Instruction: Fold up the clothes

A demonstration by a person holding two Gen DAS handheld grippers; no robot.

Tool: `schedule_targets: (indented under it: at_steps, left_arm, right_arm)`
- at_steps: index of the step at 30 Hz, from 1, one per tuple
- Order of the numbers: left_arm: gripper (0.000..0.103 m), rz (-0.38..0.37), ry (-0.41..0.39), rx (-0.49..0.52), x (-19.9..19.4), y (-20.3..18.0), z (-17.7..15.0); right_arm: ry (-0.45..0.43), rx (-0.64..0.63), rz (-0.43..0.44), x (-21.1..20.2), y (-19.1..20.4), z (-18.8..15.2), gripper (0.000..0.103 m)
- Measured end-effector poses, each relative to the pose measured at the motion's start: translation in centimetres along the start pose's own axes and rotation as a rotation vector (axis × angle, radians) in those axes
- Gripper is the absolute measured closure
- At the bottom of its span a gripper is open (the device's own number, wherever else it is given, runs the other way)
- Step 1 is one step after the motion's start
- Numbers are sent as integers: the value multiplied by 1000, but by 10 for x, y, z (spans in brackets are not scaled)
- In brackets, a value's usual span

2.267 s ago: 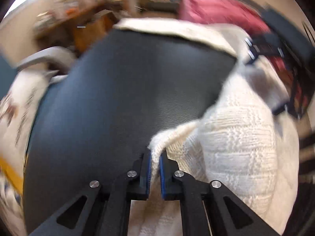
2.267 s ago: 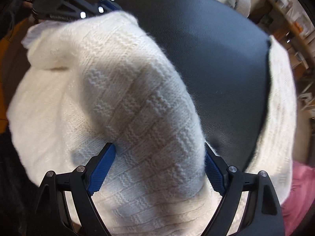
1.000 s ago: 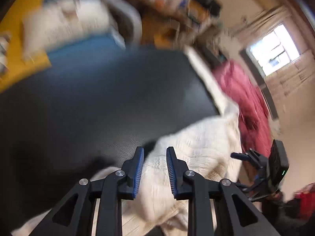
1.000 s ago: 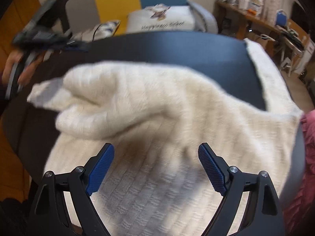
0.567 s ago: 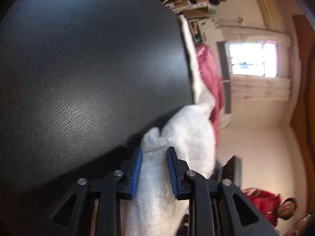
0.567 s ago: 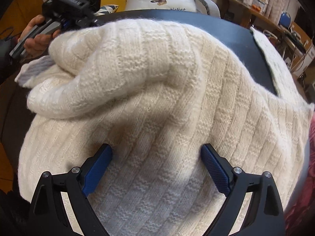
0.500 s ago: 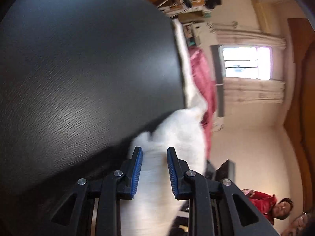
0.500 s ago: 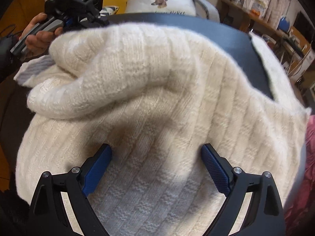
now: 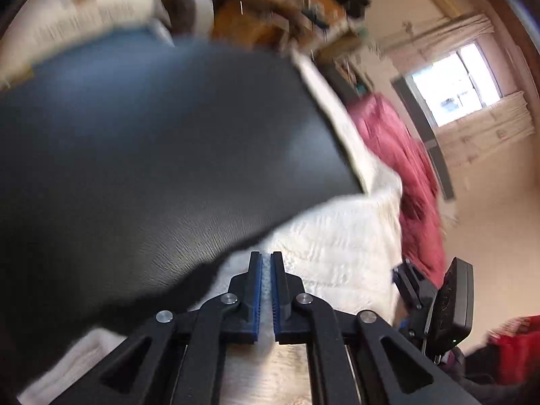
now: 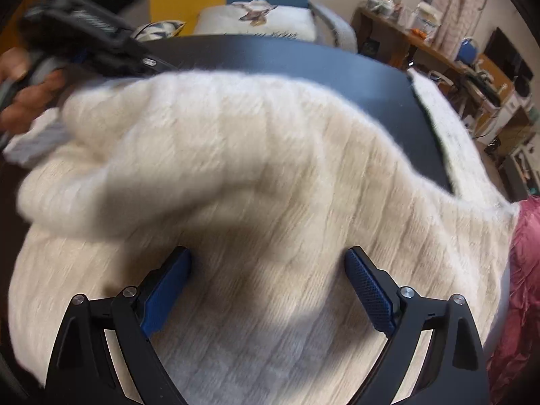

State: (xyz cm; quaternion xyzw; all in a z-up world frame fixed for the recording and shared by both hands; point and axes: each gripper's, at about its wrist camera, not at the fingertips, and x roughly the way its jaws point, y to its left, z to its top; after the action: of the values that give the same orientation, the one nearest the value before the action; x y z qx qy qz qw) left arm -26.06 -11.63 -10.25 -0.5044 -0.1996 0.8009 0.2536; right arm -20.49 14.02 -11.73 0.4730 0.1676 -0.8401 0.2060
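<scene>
The left tool (image 9: 266,290) points steeply down toward the near edge of the dark worktop (image 9: 141,155). Its two blue pads stand almost together, with only a thin strip of white knit showing between them, so it is clamped on a fold of the sweater (image 9: 330,246). In the right wrist view this same tool appears at the upper left as a blurred black body, gripped by a hand (image 10: 23,94) whose fingers curl around the handle. It meets the sweater at the far left corner, where the knit is raised into a thick roll.

The right tool (image 10: 268,280) also tilts well down, hovering over the near part of the sweater. Its jaws stand wide apart, one blue pad at each side of a broad stretch of knit. The pads sit just above or lightly against the fabric; which of the two cannot be told, but nothing is pinched between them. In the left wrist view the right tool shows at the lower right as a black frame just beside the sweater's edge.

The sweater, cream with a ribbed block pattern, lies across the near and right side of the worktop. One long part runs along the right edge and hangs over it. A red cloth (image 9: 405,168) lies beyond that edge. A cushioned chair (image 10: 270,20) stands behind the worktop.
</scene>
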Motion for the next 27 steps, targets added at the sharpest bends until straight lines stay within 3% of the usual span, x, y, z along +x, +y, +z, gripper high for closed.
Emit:
schedule_targets:
  at_steps: [3,4,5,6,8,11,13,16,19,21,24,27]
  left_arm:
    - [103,140,-219,138,-51,-33,-9]
    - [103,233,-283,206,-63,-47,-16]
    - [103,311,-311,274,-66,-58,-27]
    - [103,358,-318,335,-65,-68,-38]
    - [103,414,-253,387,-51,-73,-56]
    - [103,337,-112,277,-34,-50,-70]
    - [102,258,-117,109,-46,-15,-67]
    - [86,83,-92,-88,-70,34,-38]
    - [83,33,-2,-70,-66,54,-1]
    - [80,-18,98,-44,-53,58,17]
    - [79,-103,238,-42,-33,64,26]
    - [79,-147,325,-91,-31,84,24]
  right_arm:
    - [-47,30,-19,1,-2,19,9]
    - [-32,36,-9,10,-3,22,9]
    - [-16,43,0,18,-3,24,8]
    - [-8,50,11,26,-4,26,0]
    - [-22,67,35,29,-9,29,0]
    - [21,37,56,23,-7,29,0]
    - [56,-16,67,23,-7,26,0]
    - [60,-45,95,17,-9,14,0]
    - [31,-56,109,14,-9,8,0]
    - [22,-53,112,13,-9,6,0]
    - [26,-62,120,13,-8,7,0]
    - [29,-78,125,12,-8,8,0]
